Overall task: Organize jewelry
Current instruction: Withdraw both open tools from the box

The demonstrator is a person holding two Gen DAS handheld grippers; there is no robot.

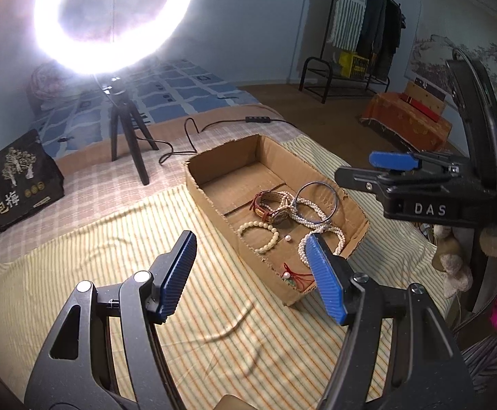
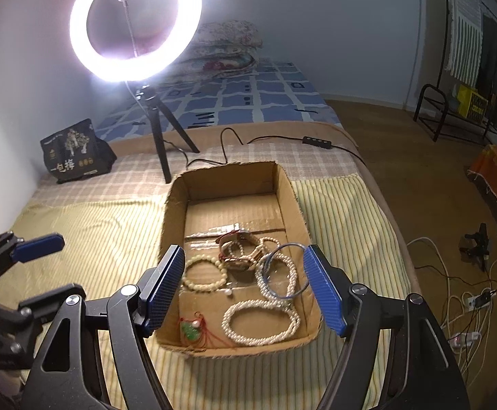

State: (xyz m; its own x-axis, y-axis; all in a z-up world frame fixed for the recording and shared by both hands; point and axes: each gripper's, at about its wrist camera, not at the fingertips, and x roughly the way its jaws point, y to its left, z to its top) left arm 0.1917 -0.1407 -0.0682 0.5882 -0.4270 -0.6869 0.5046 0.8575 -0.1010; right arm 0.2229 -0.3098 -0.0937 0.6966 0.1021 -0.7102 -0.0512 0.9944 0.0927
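Jewelry lies heaped in the cardboard box (image 2: 286, 184); the long pearl necklace (image 2: 260, 323) sits at its near end, directly ahead of the right gripper (image 2: 245, 288), nearer than the left gripper (image 1: 248, 276). Both stand wide, empty.

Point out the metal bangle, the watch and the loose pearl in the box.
metal bangle (image 2: 287, 246), right wrist view, far rim.
watch (image 1: 278, 217), left wrist view, its face.
loose pearl (image 1: 287, 238), left wrist view, its centre.
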